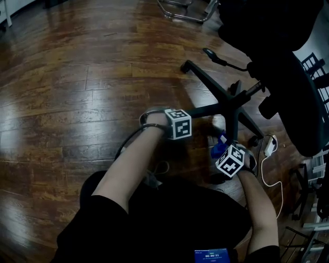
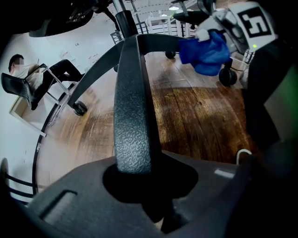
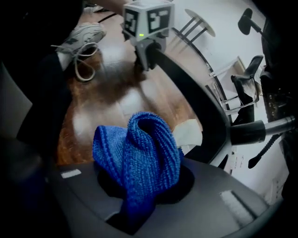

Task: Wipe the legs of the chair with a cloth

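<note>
You work over a glossy brown plank floor that throws back pale glare from the room lights. The black chair stands at the right of the head view, its star base spread out on the planks and each leg ending in a castor.

Your left gripper is closed around 1 textured chair leg, which runs straight up out of the jaws toward the hub. Your right gripper is clamped on the blue cloth, a knitted rag that stands bunched and folded above the jaws. In the head view the cloth sits low beside the hub, on your side of the base, close to a neighbouring leg. You cannot tell whether it touches that leg.

A white power strip lies on the floor just right of the base, with its white cable looping back toward you. A white sneaker rests on the planks behind the left gripper. Across the room the wall is white, and a person sits in a chair against it. The chrome base of another chair shows at the far edge of the floor.
</note>
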Tool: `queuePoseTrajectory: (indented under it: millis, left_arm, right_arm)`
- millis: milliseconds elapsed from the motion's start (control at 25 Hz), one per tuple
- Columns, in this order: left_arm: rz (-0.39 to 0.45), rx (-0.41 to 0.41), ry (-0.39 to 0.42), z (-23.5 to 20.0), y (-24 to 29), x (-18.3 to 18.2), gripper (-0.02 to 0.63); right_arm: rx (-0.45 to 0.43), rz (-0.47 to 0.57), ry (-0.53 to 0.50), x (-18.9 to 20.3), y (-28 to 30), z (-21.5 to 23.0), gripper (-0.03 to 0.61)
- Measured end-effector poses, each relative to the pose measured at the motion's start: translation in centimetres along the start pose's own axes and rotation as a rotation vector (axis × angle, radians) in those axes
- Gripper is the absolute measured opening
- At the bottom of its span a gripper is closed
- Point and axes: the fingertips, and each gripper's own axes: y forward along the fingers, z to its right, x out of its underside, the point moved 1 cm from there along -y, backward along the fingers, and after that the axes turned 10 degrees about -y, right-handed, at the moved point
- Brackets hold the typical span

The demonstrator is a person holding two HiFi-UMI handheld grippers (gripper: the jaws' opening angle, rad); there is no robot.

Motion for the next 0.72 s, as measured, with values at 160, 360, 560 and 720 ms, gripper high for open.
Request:
queuePoseTrajectory:
  millis: [160,360,560,720]
  left_arm:
    - [-0.009,0.005,0.005,0.2,-0.1,-0.2,0.072]
    - [-0.010,0.010,0.011,0.1,-0.1,-0.2,0.072]
    - [-0.011,0.011,0.011,0.2,-0.1,-0.1,0.072]
    - [-0.009,0.010,0.010,0.0,0.1,0.1,0.072]
  right_arm:
    - [0.141,0.020,0.105,-1.6,1.1,9.2,0.081]
    - [0.236,0.037,0.153,-2.3,0.9,12.7,0.083]
    - [0.146,0.007,0.127,-1.3,0.2,6.7,0.083]
    - [0.004,-0.004,0.054,0.1,-1.1,-2.4,0.083]
